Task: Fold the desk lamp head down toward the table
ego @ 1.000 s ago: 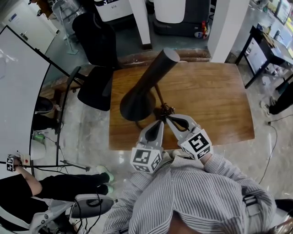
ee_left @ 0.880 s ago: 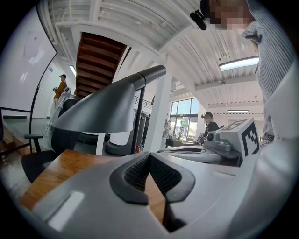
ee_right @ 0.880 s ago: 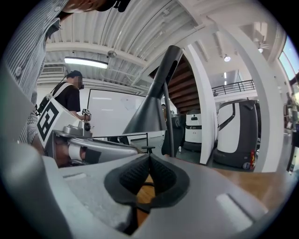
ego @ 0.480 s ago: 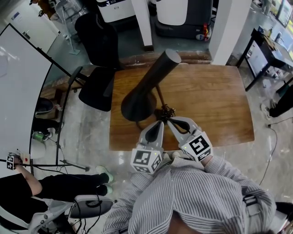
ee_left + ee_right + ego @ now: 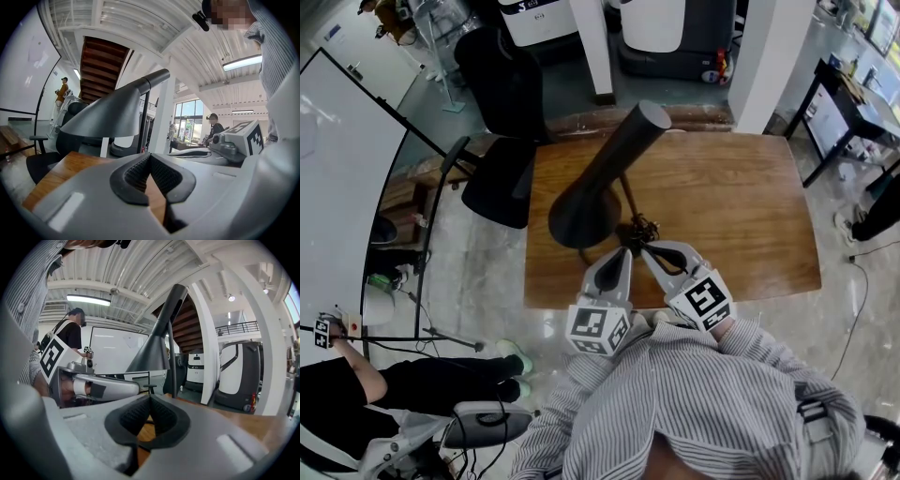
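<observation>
A dark desk lamp stands on the wooden table. Its long cone head tilts up and away, wide mouth toward the front left, on a thin stem. Both grippers sit side by side at the table's front edge, just short of the lamp's foot. The left gripper is shut and holds nothing; from its own view the cone head looms above the closed jaws. The right gripper is shut and empty too, with the head and stem straight ahead of its tips.
A black office chair stands at the table's far left corner. A whiteboard fills the left side, and a seated person is at the lower left. A white pillar and a black desk lie beyond the table.
</observation>
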Demonstrator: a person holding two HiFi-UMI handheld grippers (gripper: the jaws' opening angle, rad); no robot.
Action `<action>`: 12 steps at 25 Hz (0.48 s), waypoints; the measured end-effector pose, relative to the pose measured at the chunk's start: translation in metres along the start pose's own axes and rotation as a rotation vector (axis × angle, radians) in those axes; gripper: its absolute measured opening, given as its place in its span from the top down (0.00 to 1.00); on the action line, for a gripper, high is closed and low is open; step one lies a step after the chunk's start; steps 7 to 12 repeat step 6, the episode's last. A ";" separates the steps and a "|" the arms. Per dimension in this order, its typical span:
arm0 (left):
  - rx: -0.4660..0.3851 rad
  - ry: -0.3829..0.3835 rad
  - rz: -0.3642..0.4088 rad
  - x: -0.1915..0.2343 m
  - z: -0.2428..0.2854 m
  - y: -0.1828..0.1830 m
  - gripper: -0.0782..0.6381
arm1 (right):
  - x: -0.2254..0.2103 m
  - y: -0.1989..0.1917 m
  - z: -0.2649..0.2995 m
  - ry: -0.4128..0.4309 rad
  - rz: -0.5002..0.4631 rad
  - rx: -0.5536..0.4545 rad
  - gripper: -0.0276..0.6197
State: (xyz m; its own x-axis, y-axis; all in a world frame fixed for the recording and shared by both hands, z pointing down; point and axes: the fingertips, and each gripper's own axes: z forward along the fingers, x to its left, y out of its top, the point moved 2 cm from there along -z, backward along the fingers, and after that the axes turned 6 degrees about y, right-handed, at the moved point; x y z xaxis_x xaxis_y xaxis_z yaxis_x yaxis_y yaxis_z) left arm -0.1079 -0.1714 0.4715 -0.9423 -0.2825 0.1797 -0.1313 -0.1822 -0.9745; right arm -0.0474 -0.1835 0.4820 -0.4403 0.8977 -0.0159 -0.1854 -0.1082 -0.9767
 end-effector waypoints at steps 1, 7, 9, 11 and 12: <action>0.001 0.000 -0.001 0.000 0.000 0.000 0.89 | -0.001 0.000 0.000 -0.002 -0.001 0.000 0.96; 0.006 -0.003 -0.009 0.000 0.003 0.001 0.89 | -0.004 0.000 0.000 -0.008 -0.002 0.005 0.96; 0.006 -0.003 -0.009 0.000 0.003 0.001 0.89 | -0.004 0.000 0.000 -0.008 -0.002 0.005 0.96; 0.006 -0.003 -0.009 0.000 0.003 0.001 0.89 | -0.004 0.000 0.000 -0.008 -0.002 0.005 0.96; 0.006 -0.003 -0.009 0.000 0.003 0.001 0.89 | -0.004 0.000 0.000 -0.008 -0.002 0.005 0.96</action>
